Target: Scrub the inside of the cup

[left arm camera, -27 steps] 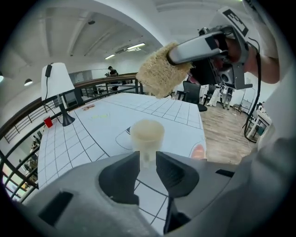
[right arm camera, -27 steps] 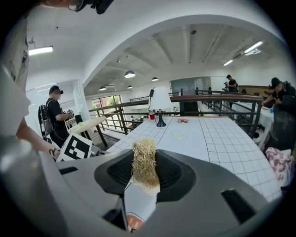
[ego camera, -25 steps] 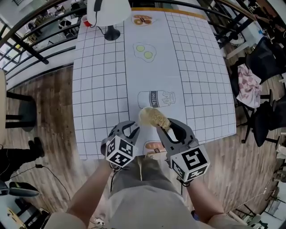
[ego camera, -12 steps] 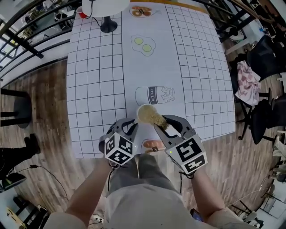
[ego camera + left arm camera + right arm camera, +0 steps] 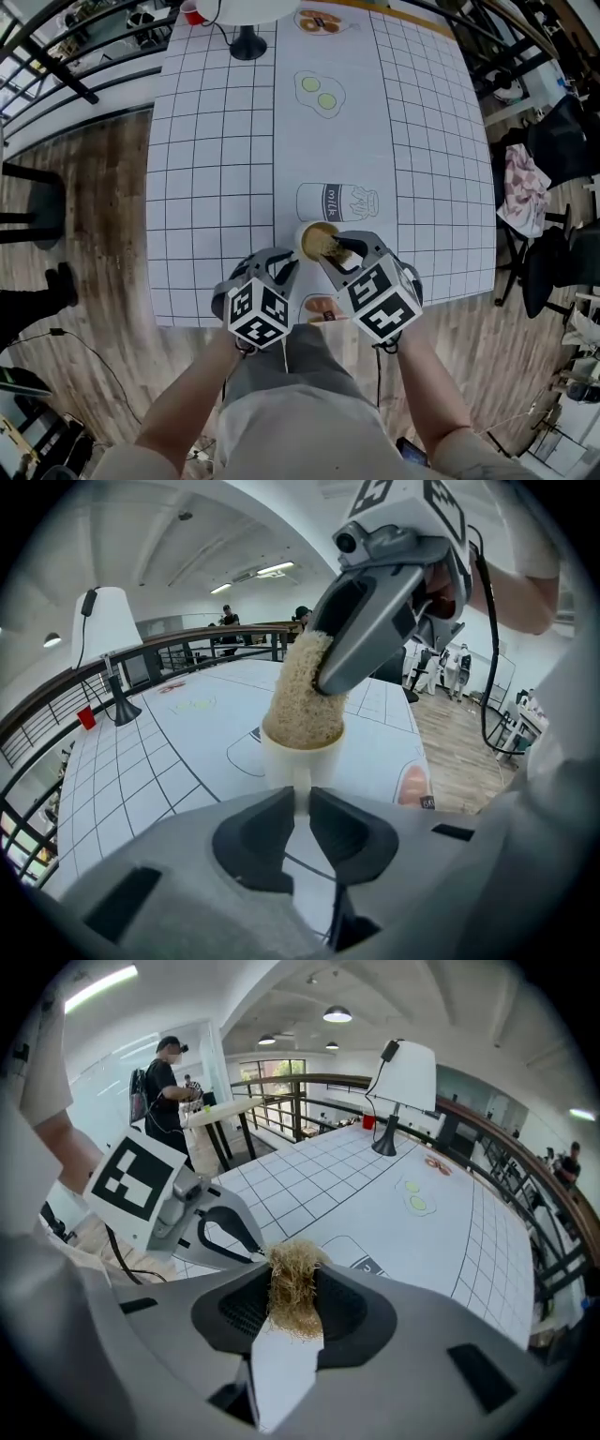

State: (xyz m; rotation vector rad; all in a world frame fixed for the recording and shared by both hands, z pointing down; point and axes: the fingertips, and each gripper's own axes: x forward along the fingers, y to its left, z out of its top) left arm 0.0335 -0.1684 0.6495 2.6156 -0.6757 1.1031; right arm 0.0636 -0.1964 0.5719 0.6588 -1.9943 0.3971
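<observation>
Near table edge, centre: person leans over the table (image 5: 216, 141); action is just near side of the milk carton print (image 5: 336, 202).
L gripper (image 5: 302, 803): jaws pinched nearly together on a thin white part of the cup (image 5: 300, 759). Handle or wall, can't tell which.
R gripper (image 5: 292, 1274): clamped on the scrubber (image 5: 302, 694), angled down from the right.
cup: white, upright, mouth up. Base hidden, so unsure if it rests on the table.
scrubber: tan fibre wad plugging the cup mouth, most of it above the rim.
step: prob. early in the scrub.
risk 1: hard push or twist from R gripper → cup pivots in that narrow pinch, slips or tips.
risk 2: wad held at one end only → could pull out of the jaws & jam in the cup.
risk 3: table edge v. close → a dropped cup goes to the floor (image 5: 94, 234).
</observation>
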